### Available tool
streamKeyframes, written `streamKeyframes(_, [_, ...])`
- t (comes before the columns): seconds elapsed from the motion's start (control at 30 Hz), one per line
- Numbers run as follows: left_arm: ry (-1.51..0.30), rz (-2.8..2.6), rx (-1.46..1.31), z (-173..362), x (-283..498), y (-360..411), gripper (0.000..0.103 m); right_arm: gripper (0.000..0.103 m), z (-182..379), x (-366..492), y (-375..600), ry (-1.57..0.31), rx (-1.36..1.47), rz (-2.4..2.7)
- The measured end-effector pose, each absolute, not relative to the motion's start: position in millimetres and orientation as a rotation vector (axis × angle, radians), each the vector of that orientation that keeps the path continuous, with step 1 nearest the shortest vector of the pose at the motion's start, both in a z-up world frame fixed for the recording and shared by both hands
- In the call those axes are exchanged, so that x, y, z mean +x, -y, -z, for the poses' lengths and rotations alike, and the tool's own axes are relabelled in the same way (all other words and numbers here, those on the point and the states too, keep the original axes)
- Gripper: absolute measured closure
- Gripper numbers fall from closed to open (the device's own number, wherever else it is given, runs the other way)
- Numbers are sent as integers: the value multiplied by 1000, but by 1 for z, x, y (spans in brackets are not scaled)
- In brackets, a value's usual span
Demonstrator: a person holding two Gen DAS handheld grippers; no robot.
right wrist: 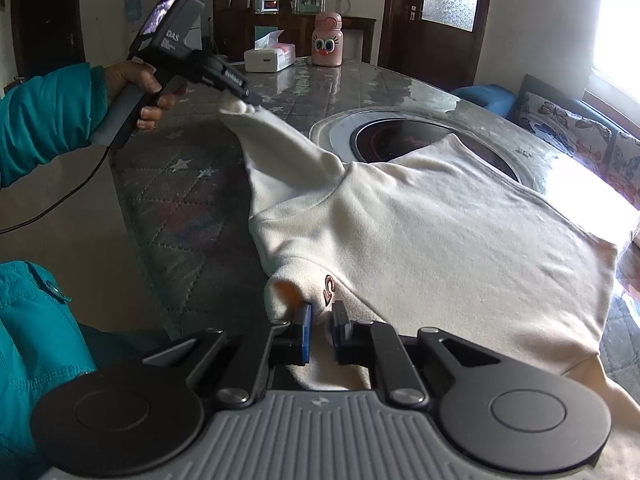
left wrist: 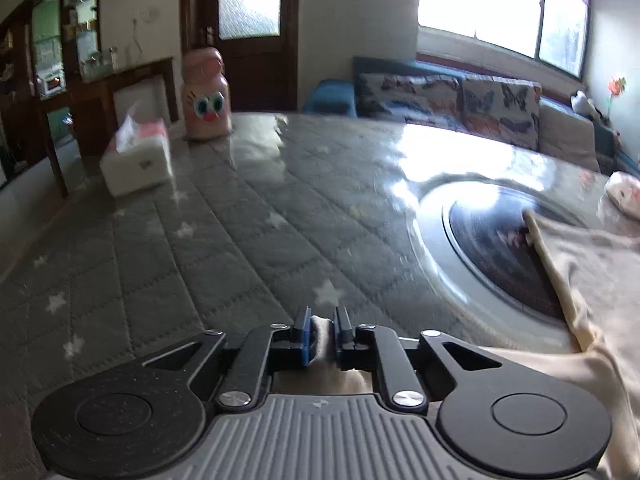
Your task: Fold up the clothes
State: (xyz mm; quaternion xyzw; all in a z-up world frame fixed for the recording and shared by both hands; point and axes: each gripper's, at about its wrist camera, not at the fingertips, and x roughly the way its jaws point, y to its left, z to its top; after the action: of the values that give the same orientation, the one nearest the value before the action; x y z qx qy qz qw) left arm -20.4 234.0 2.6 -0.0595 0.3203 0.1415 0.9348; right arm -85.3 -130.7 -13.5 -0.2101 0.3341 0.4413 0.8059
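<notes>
A cream sweater (right wrist: pixel 432 232) lies spread on the grey quilted table, partly over a round black hob. My left gripper (left wrist: pixel 323 336) is shut on the cuff of one sleeve (right wrist: pixel 276 140) and holds it lifted off the table; from the right wrist view it (right wrist: pixel 250 102) is at the far left, held by a hand in a teal sleeve. My right gripper (right wrist: pixel 322 332) is shut on the sweater's near edge by the collar, beside a small dark logo (right wrist: pixel 329 290). In the left wrist view the sweater (left wrist: pixel 592 280) trails off to the right.
A round black hob (left wrist: pixel 500 248) with a metal rim is set into the table (left wrist: pixel 224 240). A white tissue box (left wrist: pixel 138 156) and a pink bottle with a cartoon face (left wrist: pixel 206 96) stand at the far end. A sofa with butterfly cushions (left wrist: pixel 480 100) lies beyond.
</notes>
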Motion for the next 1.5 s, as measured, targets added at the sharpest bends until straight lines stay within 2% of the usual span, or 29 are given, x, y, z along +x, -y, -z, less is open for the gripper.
streamKeyframes(0.1, [-586, -299, -78, -13, -21, -230, 92, 94, 14, -87, 133, -710, -444, -954])
streamKeyframes(0.3, [-675, -351, -18, 6, -3, -225, 90, 94, 14, -90, 138, -703, -433, -963])
streamKeyframes(0.4, [-695, -392, -14, 13, -1, -226, 82, 94, 12, -92, 141, -707, -422, -975])
streamKeyframes(0.5, [-693, -431, 20, 11, -2, -227, 80, 93, 7, -94, 144, -718, -415, -992])
streamKeyframes(0.6, [-690, -467, 30, 7, -1, -232, 80, 90, -6, -91, 148, -686, -386, -999])
streamKeyframes(0.67, [-682, -479, 7, 3, -3, -234, 75, 82, -15, -87, 152, -657, -353, -985])
streamKeyframes(0.73, [-663, -474, -21, -2, -6, -232, 67, 82, -19, -79, 155, -639, -330, -949])
streamKeyframes(0.83, [-646, -399, -57, -11, -10, -221, 67, 77, -14, -63, 156, -657, -290, -880])
streamKeyframes(0.93, [-637, -296, -54, -18, -14, -196, 63, 76, 0, -53, 151, -704, -297, -838])
streamKeyframes(1.13, [-633, -91, -47, -22, -12, -144, 63, 75, 12, -67, 149, -739, -344, -882])
streamKeyframes(1.23, [-636, -25, -48, -21, -3, -123, 63, 70, 12, -75, 151, -738, -352, -901])
streamKeyframes(1.5, [-679, 91, -51, -13, 40, -83, 63, 70, -1, -69, 155, -696, -298, -884])
